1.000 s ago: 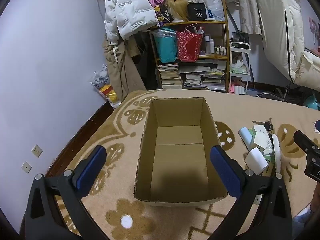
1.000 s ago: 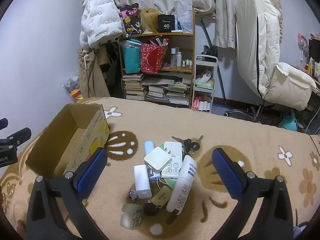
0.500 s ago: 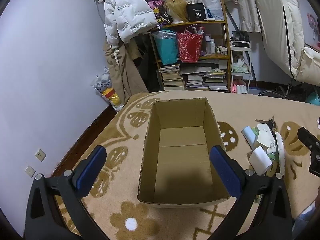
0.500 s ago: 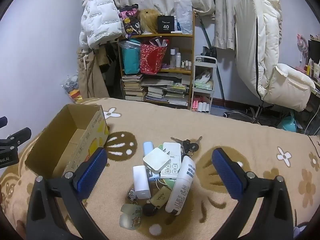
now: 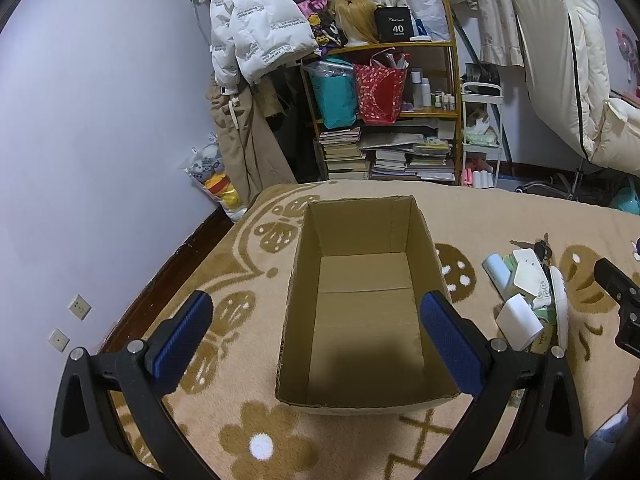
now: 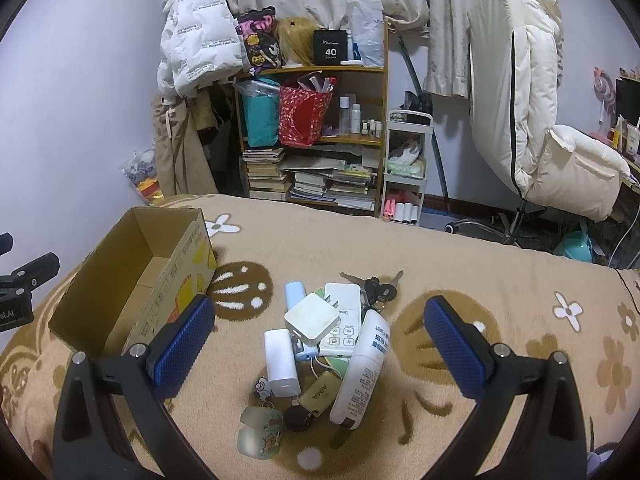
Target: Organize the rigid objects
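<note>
An empty open cardboard box stands on the beige patterned blanket; it also shows in the right wrist view at the left. To its right lies a pile of small objects: a white square charger, a white cylinder, a white tube, a white remote, keys and key fobs. The pile shows in the left wrist view too. My left gripper is open, hovering over the box's near end. My right gripper is open and empty above the pile.
A bookshelf with bags, books and bottles stands behind the bed. A white jacket hangs at the left of it. A cream padded chair stands at the back right. The wall runs along the bed's left side.
The left view has shifted slightly, the box sitting a little further right and lower in frame. The right gripper has barely moved. Both stay open.
</note>
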Demonstrator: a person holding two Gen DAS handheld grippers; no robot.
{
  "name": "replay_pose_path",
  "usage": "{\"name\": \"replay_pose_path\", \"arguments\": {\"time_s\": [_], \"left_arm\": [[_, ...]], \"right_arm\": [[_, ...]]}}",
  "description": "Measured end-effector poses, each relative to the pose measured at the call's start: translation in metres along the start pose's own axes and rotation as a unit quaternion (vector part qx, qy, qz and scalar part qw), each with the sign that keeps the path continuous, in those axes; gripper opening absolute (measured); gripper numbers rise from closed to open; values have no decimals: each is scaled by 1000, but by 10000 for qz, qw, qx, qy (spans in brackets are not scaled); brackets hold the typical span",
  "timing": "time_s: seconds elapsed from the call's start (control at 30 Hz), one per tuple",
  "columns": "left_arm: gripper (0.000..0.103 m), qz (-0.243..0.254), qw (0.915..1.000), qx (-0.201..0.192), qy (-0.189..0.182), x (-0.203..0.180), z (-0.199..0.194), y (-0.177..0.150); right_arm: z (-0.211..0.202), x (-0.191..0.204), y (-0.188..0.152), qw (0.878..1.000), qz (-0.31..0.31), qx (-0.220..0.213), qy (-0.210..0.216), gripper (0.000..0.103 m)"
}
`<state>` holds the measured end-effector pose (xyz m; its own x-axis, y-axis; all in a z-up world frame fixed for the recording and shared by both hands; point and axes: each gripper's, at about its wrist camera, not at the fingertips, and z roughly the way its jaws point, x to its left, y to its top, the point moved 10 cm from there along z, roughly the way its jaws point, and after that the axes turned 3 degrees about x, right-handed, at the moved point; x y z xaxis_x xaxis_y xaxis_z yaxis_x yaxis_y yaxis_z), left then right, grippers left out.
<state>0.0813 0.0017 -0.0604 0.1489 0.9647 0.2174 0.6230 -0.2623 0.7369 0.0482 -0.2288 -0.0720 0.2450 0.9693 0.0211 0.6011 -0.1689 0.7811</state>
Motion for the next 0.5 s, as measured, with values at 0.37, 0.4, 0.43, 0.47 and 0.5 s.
{"name": "replay_pose_path", "arguments": {"time_s": [0.37,0.4,0.43,0.47,0.5], "left_arm": [[103,7,10000,9,-6,2,1,-1],[103,6,10000,11,-1,2,1,-1],[103,3,10000,15,-6,2,1,-1],[103,2,10000,10,-14,2,1,-1],[103,7,10000,16,-12,2,1,-1]], "right_arm": [[0,1,-1,10000,-12,-2,-2,103],[1,1,-1,10000,-12,-1,-2,103],[1,2,-1,10000,-13,-5,-1,103],[1,2,-1,10000,-15,-6,-4,103],[1,2,-1,10000,-22,-3,-4,103]]}}
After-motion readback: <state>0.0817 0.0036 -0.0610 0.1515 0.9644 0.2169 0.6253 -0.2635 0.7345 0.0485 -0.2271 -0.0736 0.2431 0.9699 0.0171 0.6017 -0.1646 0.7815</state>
